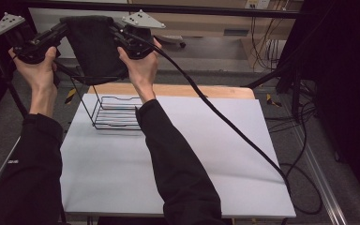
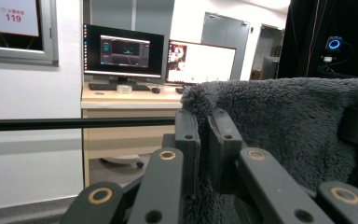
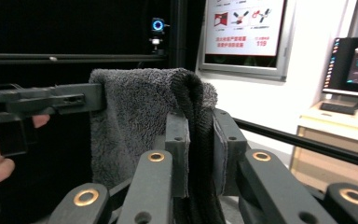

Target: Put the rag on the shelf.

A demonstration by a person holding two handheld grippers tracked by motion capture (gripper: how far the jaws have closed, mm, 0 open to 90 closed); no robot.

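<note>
Grippers: two, a left gripper [image 1: 51, 35] and a right gripper [image 1: 122, 36], one in each hand.
Hands: two, a left hand [image 1: 37, 70] and a right hand [image 1: 143, 70], each on a dark-sleeved forearm.
Grey three-cornered plates: two, one atop each gripper.
Towel [image 1: 93, 47]: one, dark grey and fluffy.
Wire rack [image 1: 115, 112]: one, black.
Table [image 1: 225, 154]: one, with a pale top.
Monitors: two in the left gripper view, a dark monitor [image 2: 123, 51] and a bright monitor [image 2: 200, 63].
Keyboard [image 2: 119, 87]: one.
Wall posters: one poster [image 3: 244, 25] in the right gripper view.
</note>
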